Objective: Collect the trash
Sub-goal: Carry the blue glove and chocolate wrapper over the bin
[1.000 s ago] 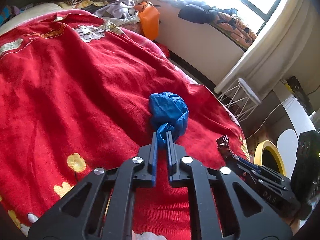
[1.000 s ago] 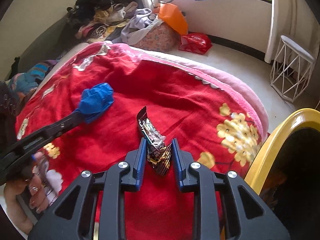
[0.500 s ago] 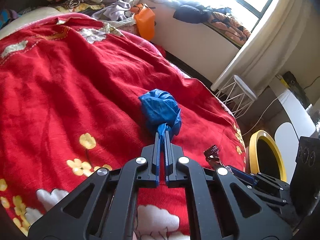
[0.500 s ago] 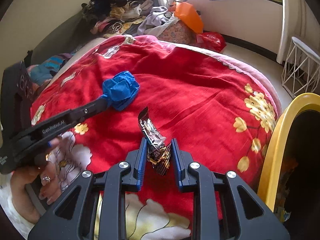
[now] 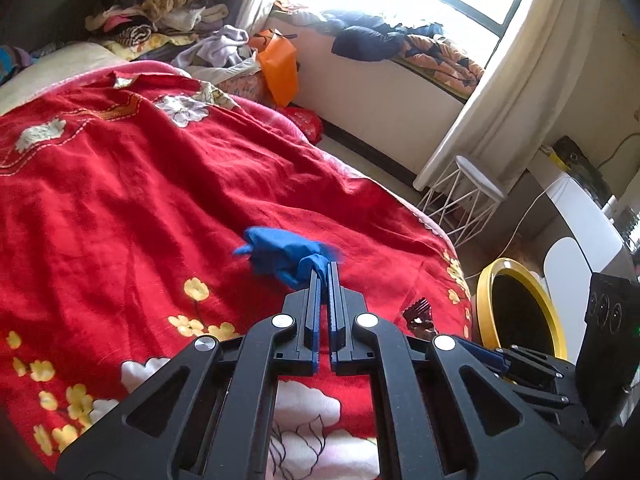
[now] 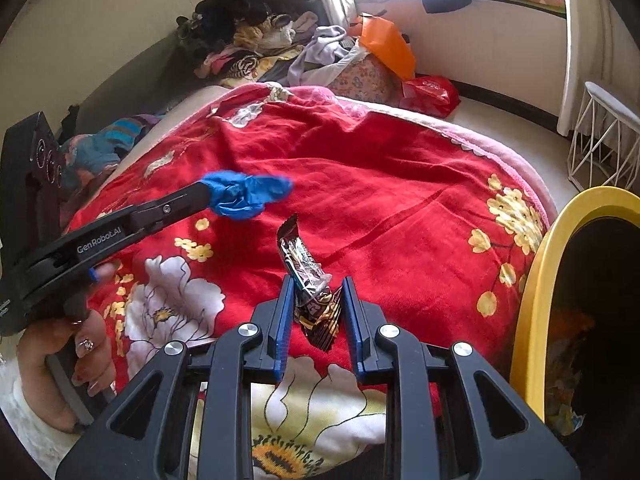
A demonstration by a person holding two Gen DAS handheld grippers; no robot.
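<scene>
A crumpled blue glove (image 5: 282,254) hangs above the red floral blanket (image 5: 120,184), pinched at one end by my left gripper (image 5: 325,270), which is shut on it. From the right wrist view the same blue glove (image 6: 244,194) trails off the tip of the left gripper (image 6: 206,196), whose handle a hand (image 6: 84,344) holds. My right gripper (image 6: 316,292) is shut on a dark foil snack wrapper (image 6: 306,276) that sticks up between its blue pads. A yellow-rimmed bin (image 6: 544,300) stands at the bed's right edge, also seen as the bin (image 5: 520,312) in the left wrist view.
A white wire stool (image 5: 468,192) stands by the curtain (image 5: 504,80). An orange bag (image 5: 278,68) and a red bag (image 6: 430,94) lie on the floor beyond the bed. Piled clothes (image 6: 256,40) fill the far corner. A white appliance (image 5: 580,220) stands behind the bin.
Both grippers have lifted their loads off the blanket and drawn back toward the bin side. The glove now hangs stretched sideways instead of bunched on the bed.
</scene>
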